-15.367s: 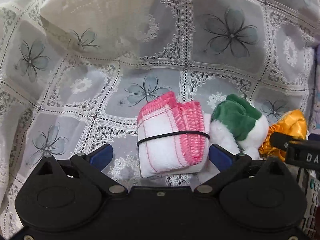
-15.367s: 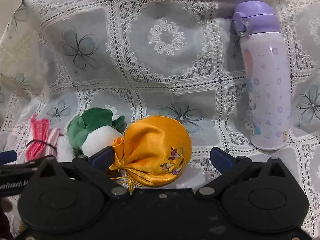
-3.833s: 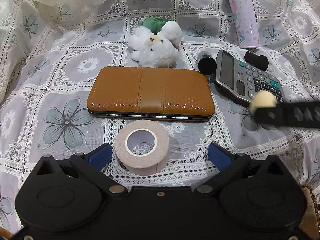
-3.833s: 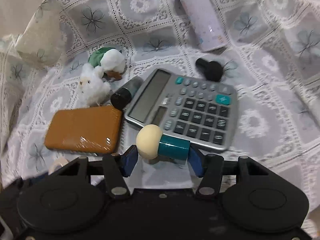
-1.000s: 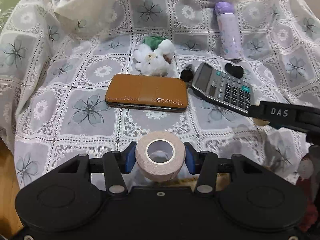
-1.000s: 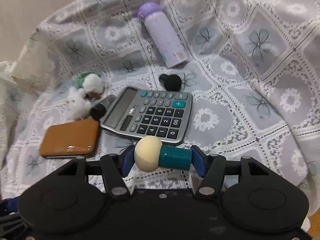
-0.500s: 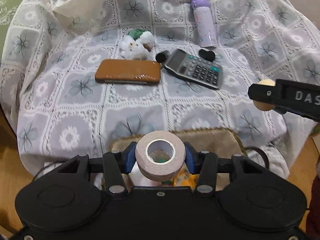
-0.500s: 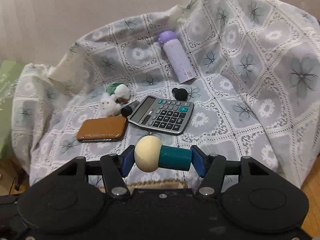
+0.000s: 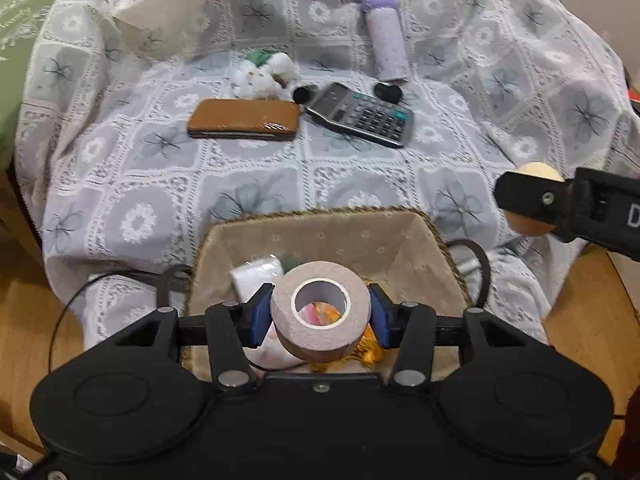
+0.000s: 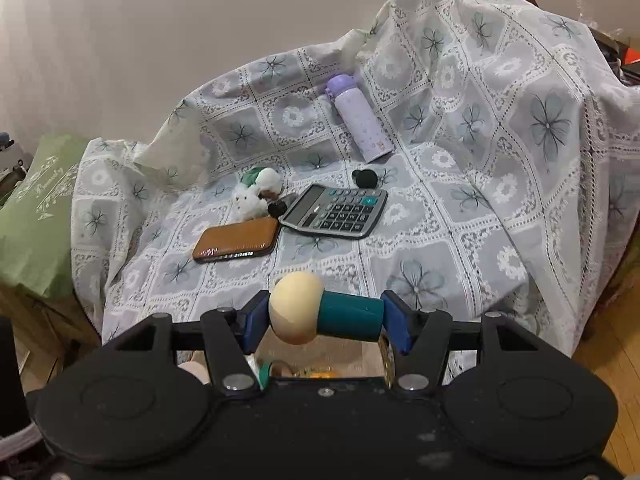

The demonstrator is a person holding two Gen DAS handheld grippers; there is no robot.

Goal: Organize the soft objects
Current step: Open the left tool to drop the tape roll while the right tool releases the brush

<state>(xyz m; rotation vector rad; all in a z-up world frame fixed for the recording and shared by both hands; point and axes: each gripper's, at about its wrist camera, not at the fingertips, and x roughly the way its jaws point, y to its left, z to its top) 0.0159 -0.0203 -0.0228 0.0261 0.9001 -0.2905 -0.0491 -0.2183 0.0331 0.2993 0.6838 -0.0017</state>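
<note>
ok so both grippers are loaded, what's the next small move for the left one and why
Probably lower a little and open. The left gripper is shut on the tape roll, which hangs over the open basket, where a white cloth and something orange already lie. The right gripper, holding the wooden peg doll, sits off to the side, so the drop looks unobstructed.

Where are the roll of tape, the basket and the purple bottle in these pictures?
roll of tape [image 9: 320, 334], left wrist view, on its outer band below the hole.
basket [image 9: 320, 213], left wrist view, on its braided far rim.
purple bottle [image 10: 362, 128], right wrist view, mid-body.
</note>
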